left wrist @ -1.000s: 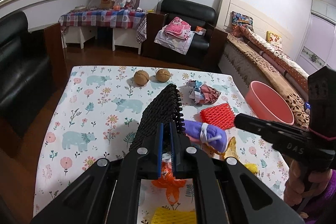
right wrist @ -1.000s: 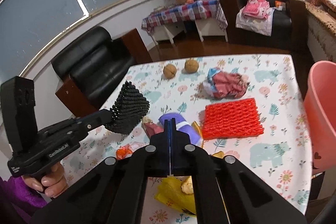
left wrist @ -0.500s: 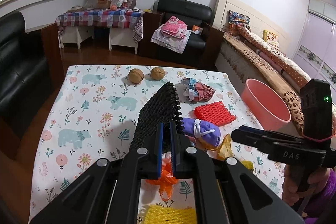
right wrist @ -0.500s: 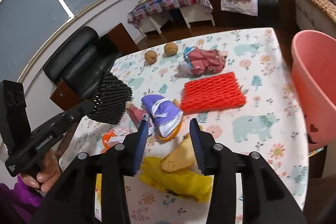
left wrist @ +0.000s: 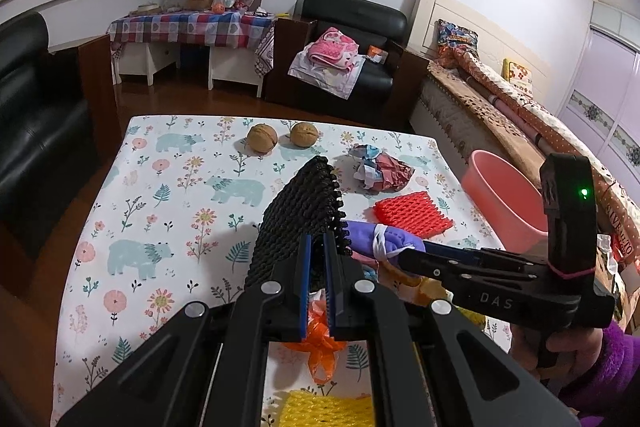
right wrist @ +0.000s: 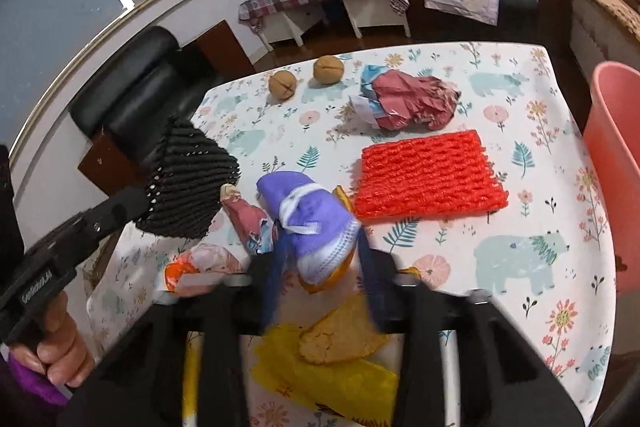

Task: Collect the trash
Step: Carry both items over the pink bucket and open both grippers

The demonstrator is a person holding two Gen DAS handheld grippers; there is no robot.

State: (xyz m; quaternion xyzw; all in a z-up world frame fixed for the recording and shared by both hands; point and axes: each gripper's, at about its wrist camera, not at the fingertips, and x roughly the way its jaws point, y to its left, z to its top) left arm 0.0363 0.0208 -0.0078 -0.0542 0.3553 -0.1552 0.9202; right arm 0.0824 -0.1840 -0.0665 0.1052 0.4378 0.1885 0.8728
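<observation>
The left gripper (left wrist: 316, 267) pinches the black net (left wrist: 300, 215), so the closing right gripper (right wrist: 320, 259) should squeeze the purple bundle (right wrist: 312, 223) softly, then lift it to the pink bin (right wrist: 612, 163)

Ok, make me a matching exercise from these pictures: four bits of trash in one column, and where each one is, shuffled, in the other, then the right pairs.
Things
1. black foam net
2. purple bundle
3. red foam net
4. crumpled red wrapper

Places
A. flat on the tablecloth, nearest the pink bin
B. pinched in the left gripper, lifted off the table
C. between the right gripper's closing jaws
D. near the two walnuts, toward the far edge

Pairs: 1-B, 2-C, 3-A, 4-D
</observation>
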